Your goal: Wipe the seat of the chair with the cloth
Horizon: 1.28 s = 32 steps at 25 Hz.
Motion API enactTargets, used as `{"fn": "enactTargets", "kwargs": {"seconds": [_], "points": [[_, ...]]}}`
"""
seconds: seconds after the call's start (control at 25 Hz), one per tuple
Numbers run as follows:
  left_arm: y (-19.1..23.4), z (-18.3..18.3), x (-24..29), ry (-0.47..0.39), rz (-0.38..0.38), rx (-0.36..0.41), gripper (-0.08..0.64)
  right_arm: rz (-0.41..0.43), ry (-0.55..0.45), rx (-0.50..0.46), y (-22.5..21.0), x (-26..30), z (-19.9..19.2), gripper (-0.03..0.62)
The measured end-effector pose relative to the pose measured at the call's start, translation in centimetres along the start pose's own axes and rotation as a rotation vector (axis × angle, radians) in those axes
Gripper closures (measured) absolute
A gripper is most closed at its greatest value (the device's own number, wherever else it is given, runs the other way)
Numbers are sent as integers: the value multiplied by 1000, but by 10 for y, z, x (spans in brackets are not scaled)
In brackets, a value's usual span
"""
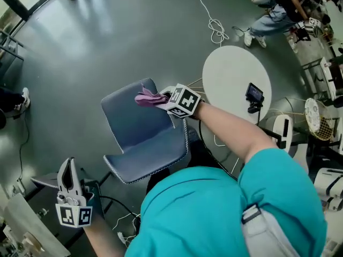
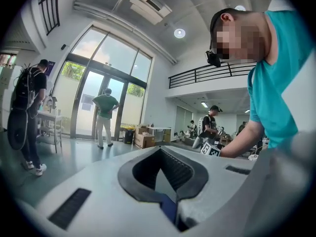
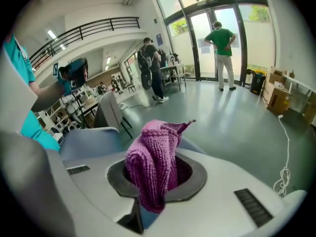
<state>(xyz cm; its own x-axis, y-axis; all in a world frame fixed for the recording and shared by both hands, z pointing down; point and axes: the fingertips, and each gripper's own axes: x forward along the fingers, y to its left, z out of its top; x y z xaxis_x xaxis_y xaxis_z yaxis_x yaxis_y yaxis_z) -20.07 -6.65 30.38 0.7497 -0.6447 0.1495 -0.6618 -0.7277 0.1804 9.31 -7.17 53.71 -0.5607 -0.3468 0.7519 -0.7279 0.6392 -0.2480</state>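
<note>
A blue chair [image 1: 144, 141] with white stitched edges stands below me in the head view. My right gripper [image 1: 165, 97] is shut on a bunched purple knitted cloth [image 1: 147, 97], which it holds over the chair's upper panel; I cannot tell whether the cloth touches it. In the right gripper view the cloth [image 3: 153, 162] sticks up out of the right gripper [image 3: 155, 184], and part of the chair [image 3: 91, 139] shows at left. My left gripper [image 1: 66, 167] is at the lower left, away from the chair. It is shut, and the left gripper [image 2: 165, 177] holds nothing.
A round white table [image 1: 228, 76] stands right of the chair, with a small black device on a stand [image 1: 254, 95] at its edge. A white cable [image 1: 214, 28] lies on the grey floor. A seated person [image 1: 273, 15] is at the far right. Equipment crowds the right edge.
</note>
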Motion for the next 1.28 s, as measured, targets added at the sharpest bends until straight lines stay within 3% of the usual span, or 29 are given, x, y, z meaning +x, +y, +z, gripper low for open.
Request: {"fn": "enactTargets", "kwargs": {"seconds": [0.16, 0.4, 0.6, 0.88, 1.04, 1.28], "points": [[-24, 24, -14, -26, -55, -2, 558, -4, -154, 50, 24, -54, 40, 534], [-87, 64, -21, -59, -79, -16, 558, 32, -314, 133, 53, -152, 54, 534], [-136, 108, -9, -113, -38, 13, 558, 95, -423, 127, 54, -223, 87, 534], [-178, 141, 2, -151, -34, 35, 558, 92, -539, 65, 72, -290, 112, 534], [-192, 165, 8, -184, -21, 37, 558, 90, -604, 40, 79, -334, 128, 534], [-193, 170, 3, -206, -27, 48, 558, 100, -743, 30, 96, -373, 145, 537]]}}
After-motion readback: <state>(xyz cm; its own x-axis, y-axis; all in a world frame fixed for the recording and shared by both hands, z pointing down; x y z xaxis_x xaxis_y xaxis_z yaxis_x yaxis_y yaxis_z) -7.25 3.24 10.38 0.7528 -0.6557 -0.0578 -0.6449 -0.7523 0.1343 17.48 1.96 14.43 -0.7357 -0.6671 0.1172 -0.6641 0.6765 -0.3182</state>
